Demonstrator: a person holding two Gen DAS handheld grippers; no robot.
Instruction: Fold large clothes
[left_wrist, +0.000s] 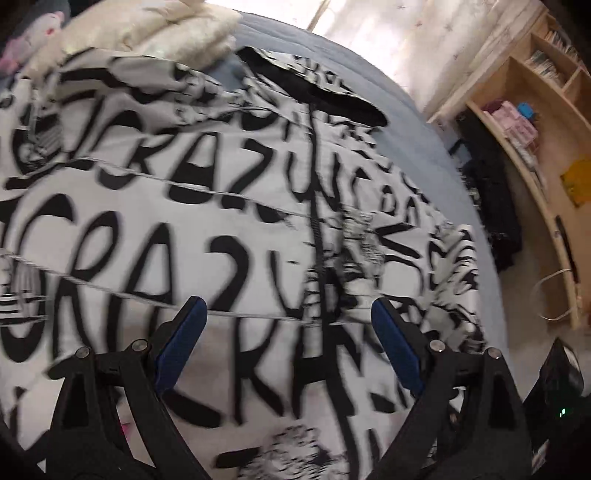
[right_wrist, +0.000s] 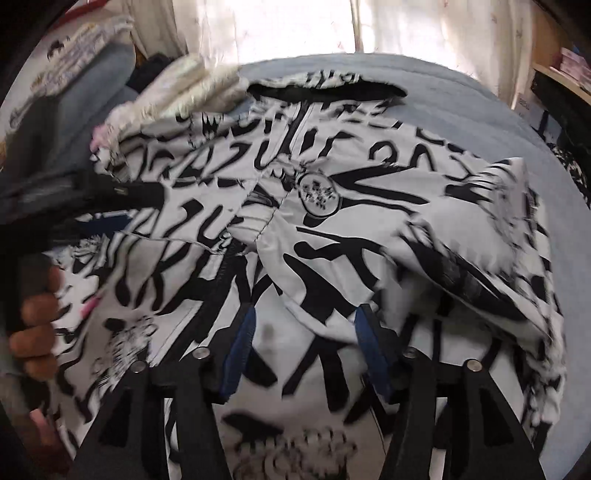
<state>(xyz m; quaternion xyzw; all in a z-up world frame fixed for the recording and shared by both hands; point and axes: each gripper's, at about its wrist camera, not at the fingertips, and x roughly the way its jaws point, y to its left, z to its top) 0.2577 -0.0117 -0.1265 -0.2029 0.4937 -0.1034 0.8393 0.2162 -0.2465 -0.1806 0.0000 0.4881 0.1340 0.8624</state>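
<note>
A large white jacket with black lettering (left_wrist: 192, 206) lies spread on a blue-grey bed (left_wrist: 436, 155), its dark collar opening at the far end. My left gripper (left_wrist: 288, 314) is open and empty just above the jacket's front, left of the zip. In the right wrist view the jacket (right_wrist: 332, 236) has its right sleeve (right_wrist: 491, 229) folded in over the body. My right gripper (right_wrist: 303, 321) is open above the lower front, holding nothing. The left gripper (right_wrist: 107, 210) shows at the left, over the jacket's left side.
A folded cream blanket (left_wrist: 159, 29) lies at the head of the bed, touching the jacket's shoulder. A wooden shelf unit (left_wrist: 535, 122) stands right of the bed, with dark clothes (left_wrist: 491, 199) piled beside it. A bright curtained window (right_wrist: 295, 26) is behind the bed.
</note>
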